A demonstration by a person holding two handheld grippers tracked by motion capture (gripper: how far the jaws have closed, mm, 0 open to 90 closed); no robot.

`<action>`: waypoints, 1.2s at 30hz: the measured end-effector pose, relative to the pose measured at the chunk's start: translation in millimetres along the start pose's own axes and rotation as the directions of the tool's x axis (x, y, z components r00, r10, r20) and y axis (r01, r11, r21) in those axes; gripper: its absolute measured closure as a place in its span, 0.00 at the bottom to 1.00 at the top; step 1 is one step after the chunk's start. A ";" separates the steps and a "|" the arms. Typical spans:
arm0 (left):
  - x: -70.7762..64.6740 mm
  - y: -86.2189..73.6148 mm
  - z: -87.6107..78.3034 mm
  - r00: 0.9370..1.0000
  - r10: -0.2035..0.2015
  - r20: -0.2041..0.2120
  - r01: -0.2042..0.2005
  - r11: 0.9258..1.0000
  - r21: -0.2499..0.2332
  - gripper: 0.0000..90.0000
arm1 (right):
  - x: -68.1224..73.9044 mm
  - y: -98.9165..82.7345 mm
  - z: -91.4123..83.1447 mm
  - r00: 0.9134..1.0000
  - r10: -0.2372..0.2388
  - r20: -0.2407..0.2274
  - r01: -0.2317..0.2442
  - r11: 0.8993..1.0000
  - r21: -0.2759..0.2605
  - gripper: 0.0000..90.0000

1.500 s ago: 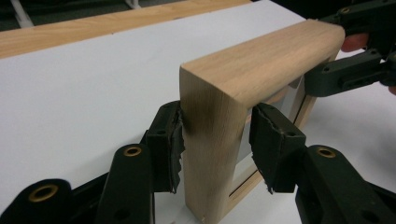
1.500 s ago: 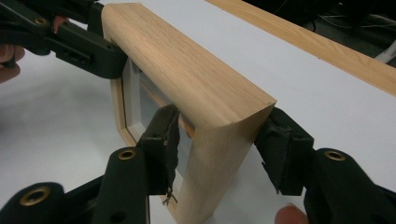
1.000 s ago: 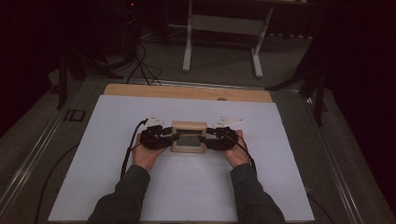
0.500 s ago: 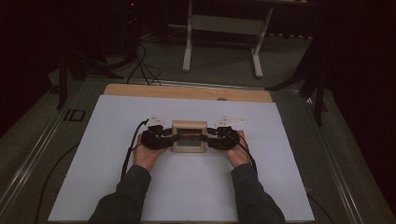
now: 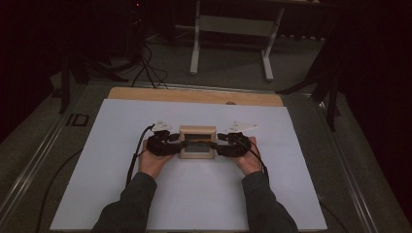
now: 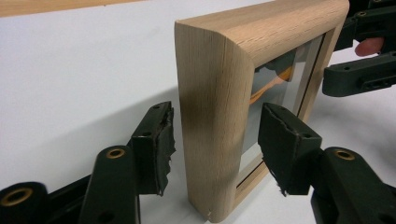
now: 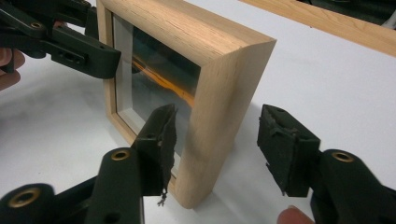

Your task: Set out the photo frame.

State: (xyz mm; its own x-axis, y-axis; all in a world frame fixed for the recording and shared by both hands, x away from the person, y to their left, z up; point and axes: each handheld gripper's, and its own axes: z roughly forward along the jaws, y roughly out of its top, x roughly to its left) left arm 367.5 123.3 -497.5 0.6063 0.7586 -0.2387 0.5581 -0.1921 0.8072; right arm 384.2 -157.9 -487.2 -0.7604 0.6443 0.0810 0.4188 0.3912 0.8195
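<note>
Pale oak makes up the picture frame (image 5: 197,141), which stands upright on its lower edge near the middle of the white worktop (image 5: 121,194), its glazed face turned toward the person. In the high view it is small and dim, and the picture behind its glass cannot be made out; the gripper views show only a dark pane with an orange streak across it.

At the frame's left side the left gripper (image 6: 212,140) straddles the upright end. Its jaws have just been opening, and a sliver of gap shows between each torn black pad (image 6: 161,144) and the wood, so it is loose around the frame rather than clamped. The lower part of this gripper is cut off by the bottom edge of its own view.

At the opposite side the right gripper (image 7: 215,144) likewise brackets the frame's end, and its jaws have also just been opening. The pad (image 7: 282,149) behind the frame stands clearly apart from the wood. The other pad sits in front of the glass, overlapping the frame's edge, and whether it touches is hard to tell.

Both hands (image 5: 153,162) rest low on the worktop, with dark sleeves (image 5: 128,204) running off the bottom of the high view. A strip of bare wood (image 5: 194,95) shows along the worktop's far edge, and beyond it the room is too dark to read.
</note>
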 end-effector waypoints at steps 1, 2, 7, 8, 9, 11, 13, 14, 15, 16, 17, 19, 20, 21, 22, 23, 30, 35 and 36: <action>-0.1 0.3 -1.3 1.000 0.001 0.001 -0.001 1.000 -0.001 0.49 | -0.1 -0.3 -1.0 1.000 0.002 0.000 -0.002 1.000 0.000 0.49; -0.3 0.7 -2.7 1.000 0.004 -0.001 -0.004 1.000 -0.003 0.49 | -0.1 -0.6 -2.1 1.000 0.003 0.001 -0.003 1.000 -0.002 0.48; -3.2 0.5 -12.0 0.999 0.036 -0.021 -0.036 0.999 -0.008 0.44 | 0.2 -2.4 -9.0 1.000 0.009 0.001 -0.009 1.000 -0.005 0.44; -3.3 0.2 -14.3 0.999 0.037 -0.026 -0.037 0.999 -0.013 0.43 | 0.1 -2.9 -10.7 1.000 0.014 -0.001 -0.014 1.000 -0.006 0.43; -3.0 -0.2 -16.7 0.999 0.037 -0.029 -0.037 0.999 -0.017 0.42 | -0.1 -3.7 -12.4 1.000 0.015 -0.004 -0.015 1.000 -0.007 0.42; -2.4 -1.0 -21.6 0.998 0.041 -0.039 -0.042 0.999 -0.023 0.41 | -0.2 -5.0 -16.0 1.000 0.018 0.000 -0.018 1.000 -0.013 0.40; -1.7 -1.9 -26.6 0.998 0.043 -0.047 -0.044 0.999 -0.031 0.39 | -0.2 -6.2 -20.9 1.000 0.016 0.010 -0.016 1.000 -0.016 0.37; -1.3 -2.7 -29.3 0.998 0.042 -0.051 -0.044 0.998 -0.035 0.39 | 0.0 -6.6 -22.5 1.000 0.017 0.011 -0.017 1.000 -0.018 0.36; -0.7 -3.6 -32.1 0.998 0.043 -0.052 -0.046 0.998 -0.040 0.39 | -0.1 -7.1 -24.9 1.000 0.017 0.015 -0.017 1.000 -0.021 0.35; -0.3 -4.6 -34.9 0.997 0.045 -0.058 -0.048 0.998 -0.045 0.38 | 0.0 -7.4 -27.4 1.000 0.017 0.016 -0.017 1.000 -0.023 0.34; 0.1 -5.6 -37.5 0.997 0.049 -0.066 -0.052 0.997 -0.049 0.38 | 0.1 -7.6 -30.0 1.000 0.014 0.020 -0.013 1.000 -0.026 0.33; 1.1 -8.0 -43.4 0.996 0.053 -0.074 -0.057 0.997 -0.054 0.38 | 0.7 -8.1 -35.5 1.000 0.011 0.021 -0.010 0.999 -0.039 0.33; 1.4 -9.3 -47.0 0.995 0.058 -0.079 -0.063 0.997 -0.054 0.37 | 1.1 -8.4 -38.5 1.000 0.010 0.021 -0.009 0.999 -0.045 0.32; 1.4 -10.3 -49.3 0.995 0.060 -0.079 -0.064 0.996 -0.055 0.37 | 1.9 -9.0 -42.2 1.000 0.012 0.016 -0.012 0.999 -0.053 0.32; 1.4 -11.5 -51.9 0.995 0.064 -0.080 -0.069 0.996 -0.059 0.37 | 2.1 -9.4 -44.4 1.000 0.008 0.016 -0.007 0.998 -0.058 0.32; 1.2 -12.8 -54.8 0.994 0.070 -0.086 -0.075 0.996 -0.057 0.36 | 2.8 -10.1 -47.3 1.000 0.007 0.017 -0.005 0.998 -0.061 0.32; 2.1 -21.9 -73.7 0.990 0.090 -0.105 -0.098 0.993 -0.071 0.35 | 3.0 -17.8 -66.0 0.999 0.001 0.040 0.002 0.997 -0.082 0.30; 3.8 -30.7 -85.8 0.988 0.105 -0.115 -0.114 0.991 -0.072 0.35 | 1.7 -27.6 -76.9 0.998 0.002 0.057 0.003 0.997 -0.080 0.28; 4.4 -32.6 -88.1 0.988 0.103 -0.118 -0.112 0.991 -0.075 0.35 | 1.3 -29.9 -79.1 0.998 0.003 0.060 0.002 0.997 -0.079 0.28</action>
State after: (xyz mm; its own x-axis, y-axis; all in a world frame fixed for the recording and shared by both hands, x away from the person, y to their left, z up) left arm 302.1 187.8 -477.2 0.5893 0.8031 -0.0885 0.4425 -0.2291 0.8670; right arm 331.4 -220.7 -466.7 -0.7279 0.6839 0.0492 0.3768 0.3390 0.8620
